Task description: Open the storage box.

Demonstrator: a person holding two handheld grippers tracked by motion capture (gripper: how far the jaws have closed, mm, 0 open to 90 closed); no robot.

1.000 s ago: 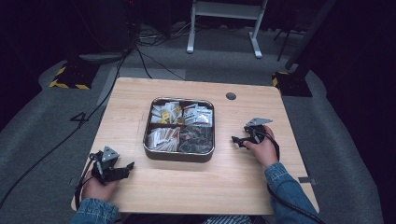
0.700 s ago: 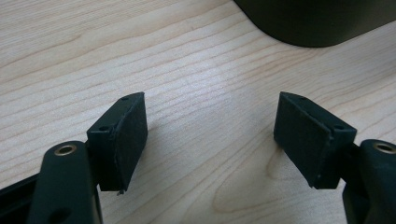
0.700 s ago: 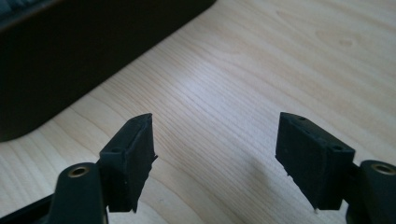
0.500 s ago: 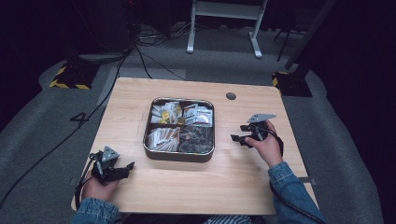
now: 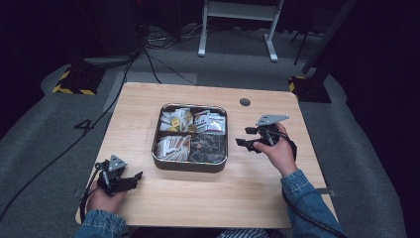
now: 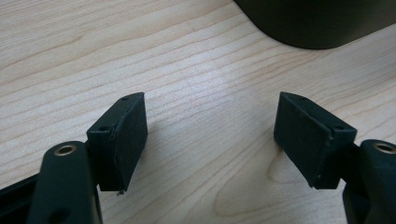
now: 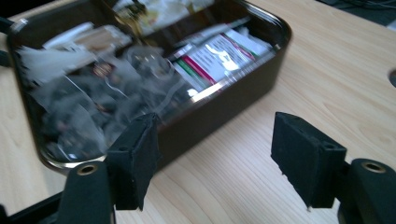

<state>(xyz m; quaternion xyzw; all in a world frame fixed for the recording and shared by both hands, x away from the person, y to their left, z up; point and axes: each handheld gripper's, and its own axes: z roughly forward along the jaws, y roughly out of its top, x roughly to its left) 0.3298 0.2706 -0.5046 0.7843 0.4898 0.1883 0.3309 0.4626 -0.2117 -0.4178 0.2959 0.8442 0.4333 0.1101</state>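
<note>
A dark metal tin [image 5: 188,166] with four compartments of small packets stands in the middle of the wooden table [image 5: 237,193]. My right gripper [image 5: 243,136] hovers above the table just right of the tin, jaws pointing at it. Its jaws have just been closing but still stand apart, with nothing between them. In the right gripper view the gripper [image 7: 217,135] looks over the tin's wall [image 7: 224,98] at red-and-white packets [image 7: 217,53] and dark packets [image 7: 79,112]. My left gripper [image 5: 131,179] rests at the table's front left, open and empty [image 6: 212,107].
A round dark hole [image 5: 244,102] sits in the tabletop behind the right hand. Bare wood lies in front of the tin and beside it. The tin's corner [image 6: 317,23] is ahead of the left jaws. Cables and a white stand [image 5: 237,29] are on the floor beyond.
My right gripper has risen off the table and shifted slightly toward the far side, its jaws narrower than before. The left hand and the tin have not moved.
</note>
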